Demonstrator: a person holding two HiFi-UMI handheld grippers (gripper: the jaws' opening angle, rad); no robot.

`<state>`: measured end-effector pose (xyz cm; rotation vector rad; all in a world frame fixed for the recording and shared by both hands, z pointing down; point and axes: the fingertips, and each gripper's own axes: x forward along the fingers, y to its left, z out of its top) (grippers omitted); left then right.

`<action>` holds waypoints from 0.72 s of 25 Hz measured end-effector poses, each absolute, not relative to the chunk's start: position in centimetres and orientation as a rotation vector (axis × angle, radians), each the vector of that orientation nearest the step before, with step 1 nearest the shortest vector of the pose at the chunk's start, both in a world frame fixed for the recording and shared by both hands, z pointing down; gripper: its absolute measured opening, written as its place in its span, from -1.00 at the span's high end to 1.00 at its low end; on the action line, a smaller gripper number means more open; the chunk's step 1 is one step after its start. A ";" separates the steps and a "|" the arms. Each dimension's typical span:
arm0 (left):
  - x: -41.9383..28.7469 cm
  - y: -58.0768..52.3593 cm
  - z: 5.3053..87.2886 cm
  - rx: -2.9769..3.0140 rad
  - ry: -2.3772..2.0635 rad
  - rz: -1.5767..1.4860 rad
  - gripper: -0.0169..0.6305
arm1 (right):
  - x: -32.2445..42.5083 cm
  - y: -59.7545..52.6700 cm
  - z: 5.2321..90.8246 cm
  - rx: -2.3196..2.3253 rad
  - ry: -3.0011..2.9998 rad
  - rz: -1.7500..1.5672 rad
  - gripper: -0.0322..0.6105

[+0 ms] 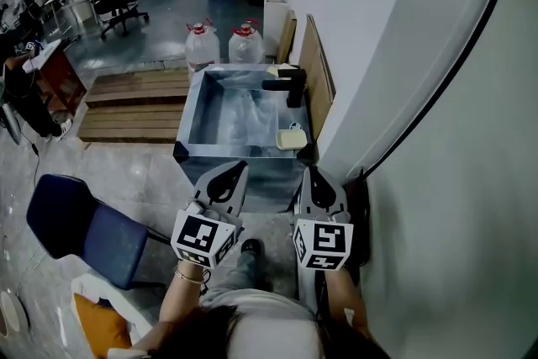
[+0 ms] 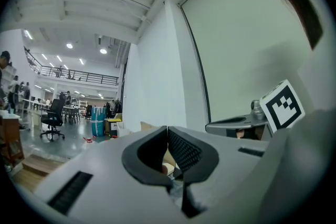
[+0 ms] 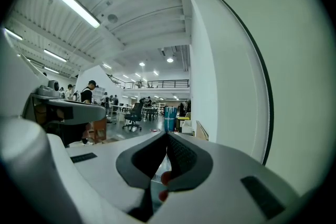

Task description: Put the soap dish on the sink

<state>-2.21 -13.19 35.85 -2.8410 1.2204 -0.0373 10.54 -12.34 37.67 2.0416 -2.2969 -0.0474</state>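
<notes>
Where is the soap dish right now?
In the head view, the soap dish sits at the near right corner of the sink, on the near side of the black faucet and just ahead of the right gripper.

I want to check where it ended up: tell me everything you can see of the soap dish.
The soap dish is a small pale cream tray, rectangular with rounded corners, plastic by its look. It lies flat at the near right corner of the metal sink, on the near side of the black faucet. Whether it sits on the rim or inside is unclear. The left gripper and right gripper hang clear of it.
</notes>
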 end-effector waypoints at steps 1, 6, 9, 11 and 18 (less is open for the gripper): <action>-2.2 -13.0 35.9 -2.844 1.219 -0.041 0.92 | 10.5 -12.1 37.5 2.044 -2.298 -0.052 0.82; -2.4 -12.5 35.6 -2.841 1.221 -0.021 0.92 | 10.0 -11.1 36.9 2.040 -2.295 -0.074 0.82; -2.3 -12.3 35.6 -2.836 1.218 -0.008 0.92 | 10.0 -10.7 36.9 2.040 -2.294 -0.080 0.82; -2.3 -12.0 35.6 -2.841 1.215 -0.017 0.92 | 9.9 -10.5 36.8 2.039 -2.295 -0.079 0.82; -2.2 -11.8 35.7 -2.836 1.213 -0.016 0.92 | 10.1 -10.3 36.8 2.041 -2.301 -0.072 0.82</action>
